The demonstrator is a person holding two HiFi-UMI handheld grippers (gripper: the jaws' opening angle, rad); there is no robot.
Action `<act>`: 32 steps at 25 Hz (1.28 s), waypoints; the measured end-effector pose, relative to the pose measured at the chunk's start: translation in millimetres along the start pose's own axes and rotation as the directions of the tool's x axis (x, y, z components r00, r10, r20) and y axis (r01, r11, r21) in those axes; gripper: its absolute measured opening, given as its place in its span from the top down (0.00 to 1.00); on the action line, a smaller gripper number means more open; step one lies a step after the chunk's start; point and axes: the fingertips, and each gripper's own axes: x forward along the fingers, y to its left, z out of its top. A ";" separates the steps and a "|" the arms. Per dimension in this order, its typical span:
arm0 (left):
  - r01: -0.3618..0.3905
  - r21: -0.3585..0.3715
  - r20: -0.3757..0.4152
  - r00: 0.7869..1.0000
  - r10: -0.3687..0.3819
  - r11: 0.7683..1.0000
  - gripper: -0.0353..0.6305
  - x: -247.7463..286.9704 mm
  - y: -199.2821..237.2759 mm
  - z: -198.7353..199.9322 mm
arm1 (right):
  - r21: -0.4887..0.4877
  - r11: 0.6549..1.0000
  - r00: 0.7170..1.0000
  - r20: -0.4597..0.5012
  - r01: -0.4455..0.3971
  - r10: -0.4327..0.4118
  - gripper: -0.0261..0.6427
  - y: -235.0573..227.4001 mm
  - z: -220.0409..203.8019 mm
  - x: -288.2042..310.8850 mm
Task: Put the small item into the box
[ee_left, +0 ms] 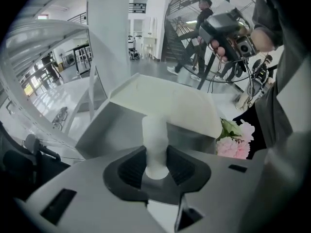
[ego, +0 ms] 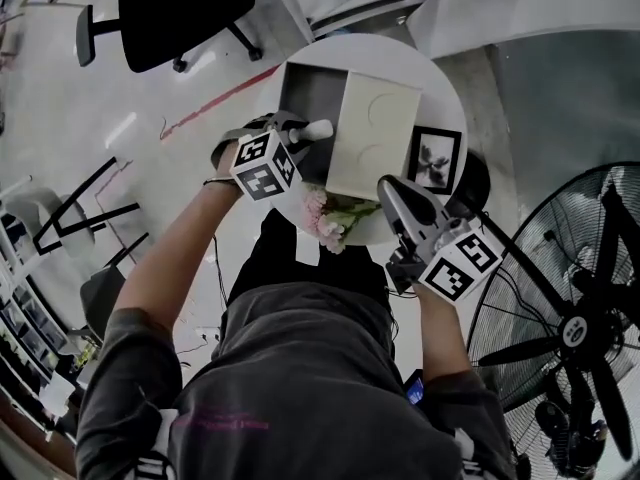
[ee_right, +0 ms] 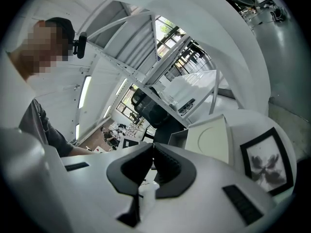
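My left gripper [ego: 298, 134] is shut on a small white cylinder-shaped item [ego: 318, 128], holding it at the near edge of the open box [ego: 300, 93]. In the left gripper view the item [ee_left: 155, 144] stands upright between the dark pads [ee_left: 130, 169], just in front of the box's grey inside [ee_left: 116, 130]. The cream lid [ego: 372, 133] lies across the right part of the box. My right gripper [ego: 386, 188] hovers over the table's near right edge. Its jaws are shut with nothing in them [ee_right: 152, 163], and it points toward the lid [ee_right: 209, 140].
The box sits on a small round white table [ego: 440, 93]. A black picture frame [ego: 435, 158] lies to the right of the lid, and pink flowers [ego: 325, 218] lie at the near edge. A large floor fan [ego: 575, 328] stands to the right, an office chair [ego: 170, 8] far left.
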 end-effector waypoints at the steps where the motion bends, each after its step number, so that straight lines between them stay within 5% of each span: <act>1: -0.001 0.019 -0.018 1.000 0.001 1.000 0.74 2.6 -0.4 -0.9 | 0.002 1.000 1.000 -0.002 0.001 -0.001 0.93 -0.9 -0.5 0.2; 6: 0.010 0.110 -0.128 0.992 0.004 0.994 0.74 17.7 -4.8 -9.6 | 0.010 1.000 1.000 -0.005 0.008 -0.008 0.93 -5.8 -3.2 -0.8; 15: 0.021 0.139 -0.189 0.982 0.006 0.990 0.73 33.2 -7.9 -16.7 | 0.028 0.999 1.000 -0.010 0.018 -0.017 0.93 -11.5 -11.1 -2.1; 21: 0.020 0.059 -0.131 0.991 -0.012 0.998 0.72 23.9 -10.4 -13.0 | 0.017 1.000 1.000 -0.005 0.014 -0.014 0.93 -2.5 -11.7 -1.5; 32: -0.079 -0.031 0.069 0.994 0.081 0.996 0.75 -42.5 -11.9 21.3 | -0.028 1.000 0.999 0.053 0.012 -0.010 0.93 32.2 -1.9 -8.6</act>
